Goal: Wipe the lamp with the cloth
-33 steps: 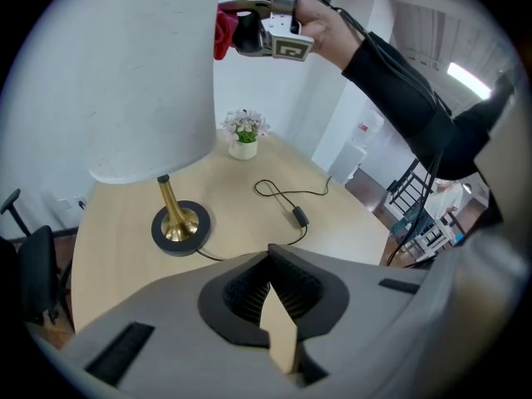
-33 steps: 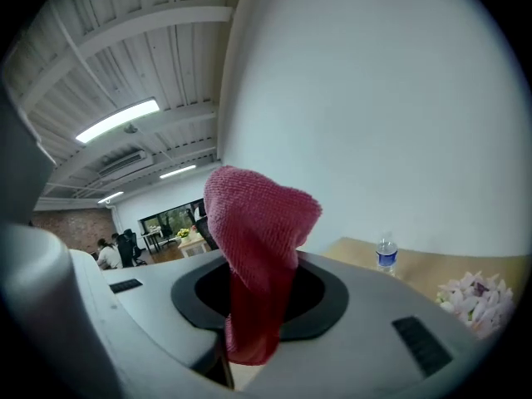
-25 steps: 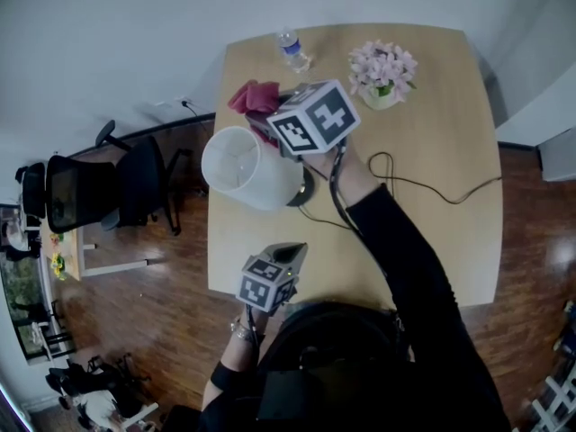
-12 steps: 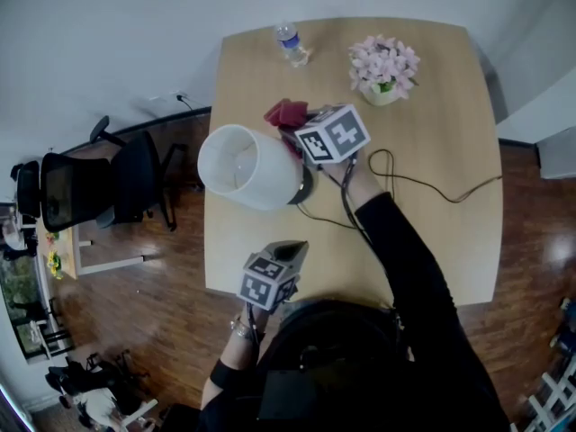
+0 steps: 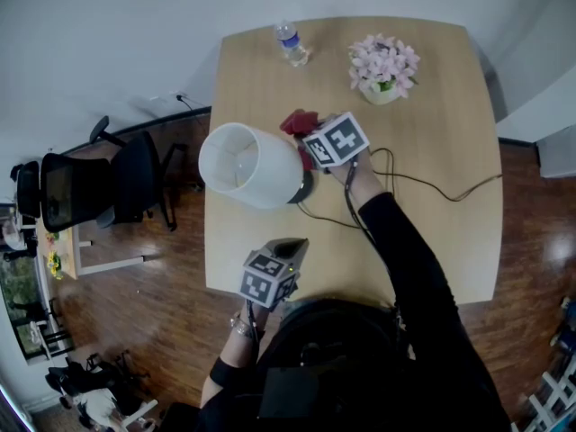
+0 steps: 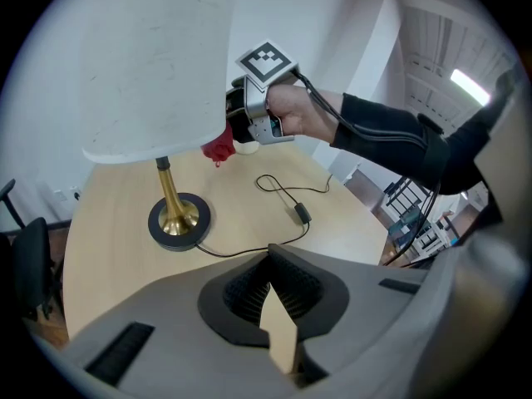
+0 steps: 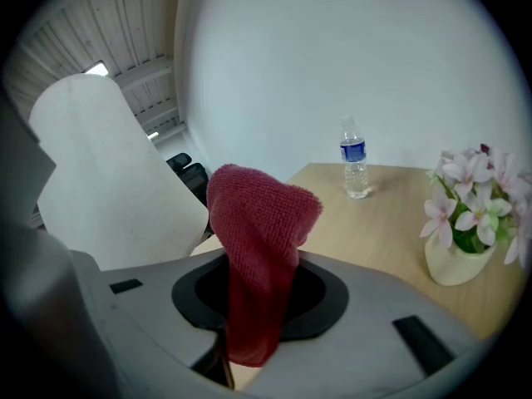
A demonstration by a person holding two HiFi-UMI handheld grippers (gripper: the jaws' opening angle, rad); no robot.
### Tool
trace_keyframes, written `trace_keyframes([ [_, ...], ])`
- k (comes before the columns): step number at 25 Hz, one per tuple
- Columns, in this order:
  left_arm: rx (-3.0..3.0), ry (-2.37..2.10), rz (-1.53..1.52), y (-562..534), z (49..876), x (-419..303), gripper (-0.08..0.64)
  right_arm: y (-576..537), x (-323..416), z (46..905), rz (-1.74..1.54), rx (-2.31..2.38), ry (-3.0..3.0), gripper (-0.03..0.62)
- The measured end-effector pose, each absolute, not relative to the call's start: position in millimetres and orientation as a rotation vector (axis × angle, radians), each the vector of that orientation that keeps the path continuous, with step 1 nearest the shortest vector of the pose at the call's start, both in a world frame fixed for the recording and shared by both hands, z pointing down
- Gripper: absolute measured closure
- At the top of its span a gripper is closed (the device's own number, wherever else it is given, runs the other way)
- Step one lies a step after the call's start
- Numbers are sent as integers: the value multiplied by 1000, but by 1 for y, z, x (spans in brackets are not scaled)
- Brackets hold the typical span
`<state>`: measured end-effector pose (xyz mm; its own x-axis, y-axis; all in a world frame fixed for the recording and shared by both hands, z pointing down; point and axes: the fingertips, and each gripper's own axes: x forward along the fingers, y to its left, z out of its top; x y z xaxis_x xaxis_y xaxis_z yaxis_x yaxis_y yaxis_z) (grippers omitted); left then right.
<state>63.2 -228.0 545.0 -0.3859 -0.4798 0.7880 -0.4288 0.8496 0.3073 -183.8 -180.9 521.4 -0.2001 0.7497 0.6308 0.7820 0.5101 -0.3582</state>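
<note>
Cloth [image 7: 262, 223] clamped between right gripper [image 5: 309, 138] jaws, bunched end sticking out past them. Lamp [image 5: 247, 165] shade just left of those jaws; contact unclear. Left gripper [image 6: 278, 343] jaws pinched together, empty; lamp base [image 6: 179, 220] ahead-left of them, apart, on table [image 5: 432, 106].

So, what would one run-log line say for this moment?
right gripper: shut on red cloth | cloth: beside lampshade | left gripper: shut, empty
</note>
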Motion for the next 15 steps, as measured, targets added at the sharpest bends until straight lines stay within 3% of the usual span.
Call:
trace_keyframes([
  [6,657,-2062,-54,-220,536,64,548,-210,-181,491,-63,-1219,-2053,491],
  [15,666,-2126,-26,-219,520,73,548,-234,-132,369,-44,-1347,-2274,489],
])
